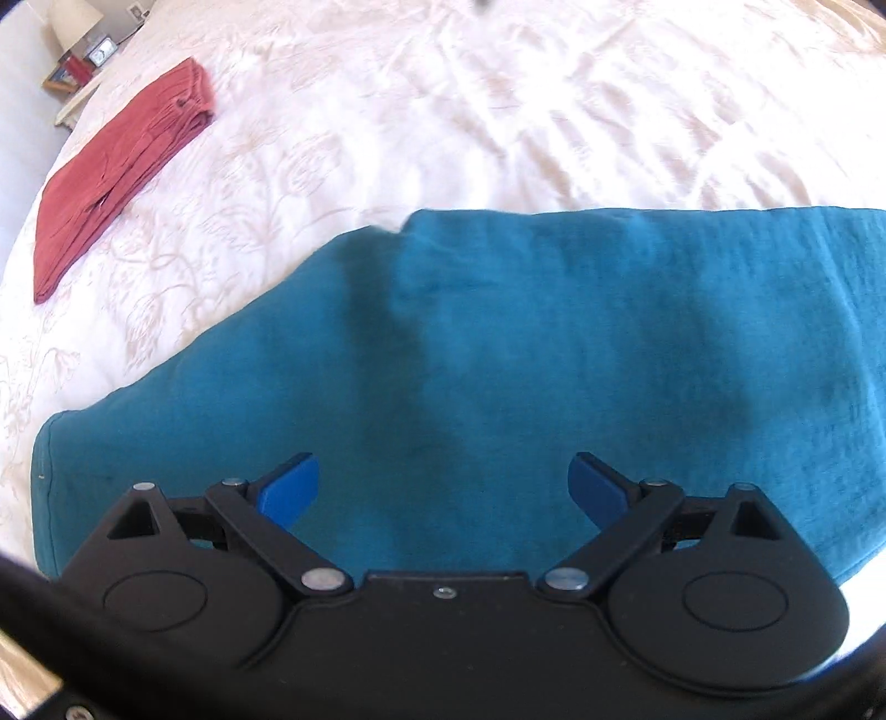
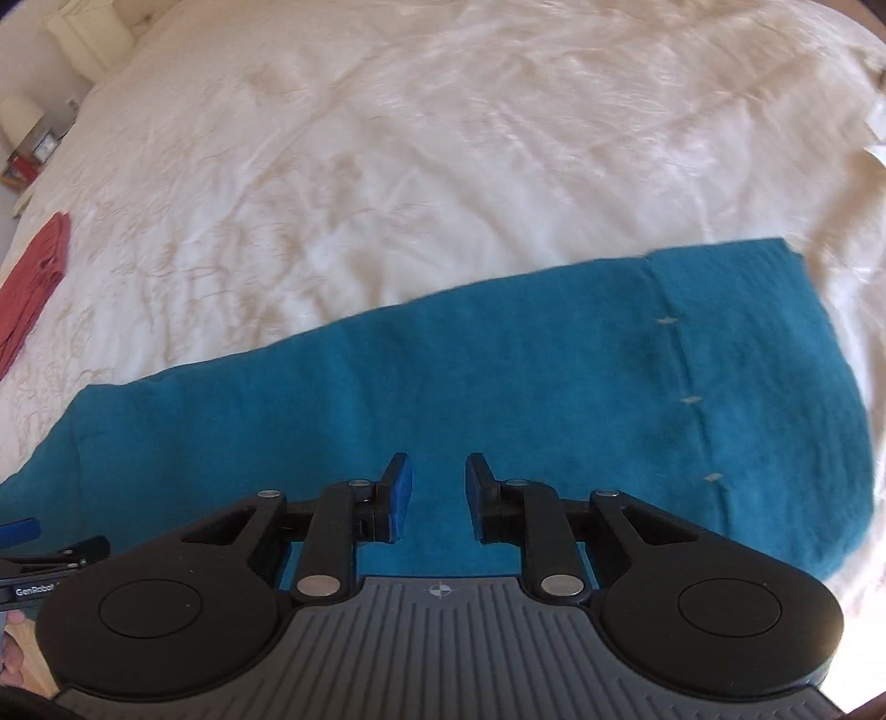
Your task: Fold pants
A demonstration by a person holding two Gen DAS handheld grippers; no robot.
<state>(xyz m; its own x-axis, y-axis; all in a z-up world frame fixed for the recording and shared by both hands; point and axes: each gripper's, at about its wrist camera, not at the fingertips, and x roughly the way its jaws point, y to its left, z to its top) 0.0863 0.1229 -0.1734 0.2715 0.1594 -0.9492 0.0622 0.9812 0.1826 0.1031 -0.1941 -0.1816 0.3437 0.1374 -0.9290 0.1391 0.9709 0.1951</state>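
Left wrist view: left tool (image 1: 443,487) spread wide, nothing between its blue pads, above teal cotton pants (image 1: 498,360) lying flat on cream embroidered bed cover (image 1: 443,111). Folded rust-red pants (image 1: 116,171) far left. Right tool (image 2: 439,493) narrow gap, empty, over same teal pants.

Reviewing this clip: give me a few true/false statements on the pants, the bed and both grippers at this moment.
1. The teal pants lie spread on the white bedspread. True.
2. The red pants lie on top of the teal pair. False: they lie apart, folded, further up the bed.
3. The left gripper grips teal fabric. False: its jaws stand wide open, with nothing between them.
4. The right gripper has a gap between its pads and holds nothing. True.
5. A lamp stands beside the bed. True.
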